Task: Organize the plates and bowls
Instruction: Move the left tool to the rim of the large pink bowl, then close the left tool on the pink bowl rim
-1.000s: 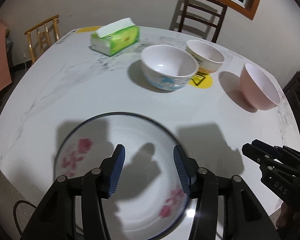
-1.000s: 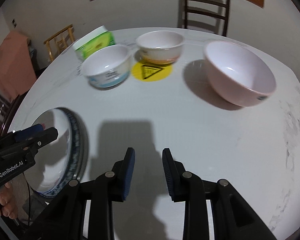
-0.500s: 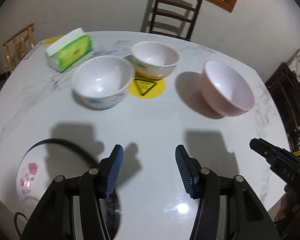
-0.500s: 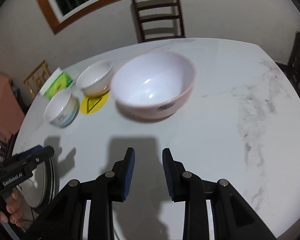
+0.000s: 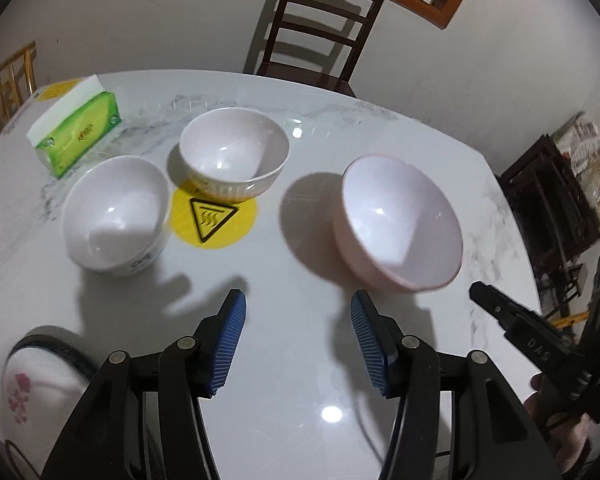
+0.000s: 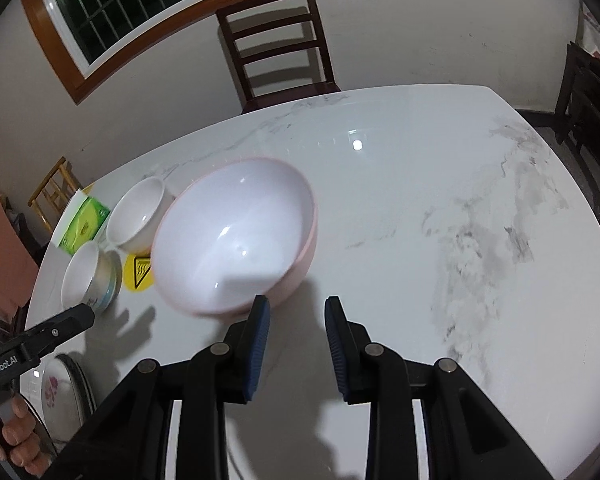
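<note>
Bowls sit apart on the white table [image 5: 300, 420], so most of the tidying looks not yet done; three bowls stand alone and none is inside another. Nearest the right gripper [image 6: 294, 344] is the pink bowl [image 6: 236, 236]; it stands upright on the table, just in front of the jaws, a bit to their left. Its jaws are open only a little, and nothing is between them; they do not touch the bowl. Open wider is the left gripper [image 5: 296, 344], about halfway; it is empty too, over bare table between the bowls. A white bowl with blue marks [image 5: 116, 212] stands at the left, and a ribbed white bowl [image 5: 234, 154] sits behind it, partly on a yellow warning sticker [image 5: 214, 220]; these two are very near each other, but I cannot tell if they touch. One flower plate [image 5: 32, 392] lies at the near left edge, half out of view. A green tissue box [image 5: 76, 136] is at the far left. My guess is the pink bowl gets picked up next; all the stacking of bowls is still to do.
</note>
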The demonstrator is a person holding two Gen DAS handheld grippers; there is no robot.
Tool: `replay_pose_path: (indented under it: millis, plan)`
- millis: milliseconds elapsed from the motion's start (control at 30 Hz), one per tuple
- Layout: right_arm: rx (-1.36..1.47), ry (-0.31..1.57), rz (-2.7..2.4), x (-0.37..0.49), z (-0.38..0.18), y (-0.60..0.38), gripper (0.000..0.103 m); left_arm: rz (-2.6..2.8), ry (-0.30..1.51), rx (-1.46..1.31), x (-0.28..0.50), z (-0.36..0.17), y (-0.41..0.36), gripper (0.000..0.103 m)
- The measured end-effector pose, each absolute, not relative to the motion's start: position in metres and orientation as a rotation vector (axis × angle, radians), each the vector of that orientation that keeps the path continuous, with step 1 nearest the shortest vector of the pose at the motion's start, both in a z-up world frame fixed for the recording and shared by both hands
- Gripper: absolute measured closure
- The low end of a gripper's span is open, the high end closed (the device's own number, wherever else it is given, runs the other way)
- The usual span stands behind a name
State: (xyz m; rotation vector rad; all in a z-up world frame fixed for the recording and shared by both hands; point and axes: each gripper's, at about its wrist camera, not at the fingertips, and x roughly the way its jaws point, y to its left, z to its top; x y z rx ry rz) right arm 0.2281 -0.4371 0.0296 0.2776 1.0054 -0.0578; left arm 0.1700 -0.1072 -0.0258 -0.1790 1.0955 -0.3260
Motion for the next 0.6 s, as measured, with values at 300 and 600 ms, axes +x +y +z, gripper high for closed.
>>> replay_pose_path:
  millis: [300,600]
  plan:
    - [0.310,1.059,-0.076,0.264,0.020,-0.451,0.074,-0.333,1.186,-0.308,0.210,-0.040,-0.127,0.053]
    - [0.336,1.104,-0.078,0.283,0.005,-0.456,0.074,-0.319,1.221,-0.294,0.232,-0.055,-0.147,0.053]
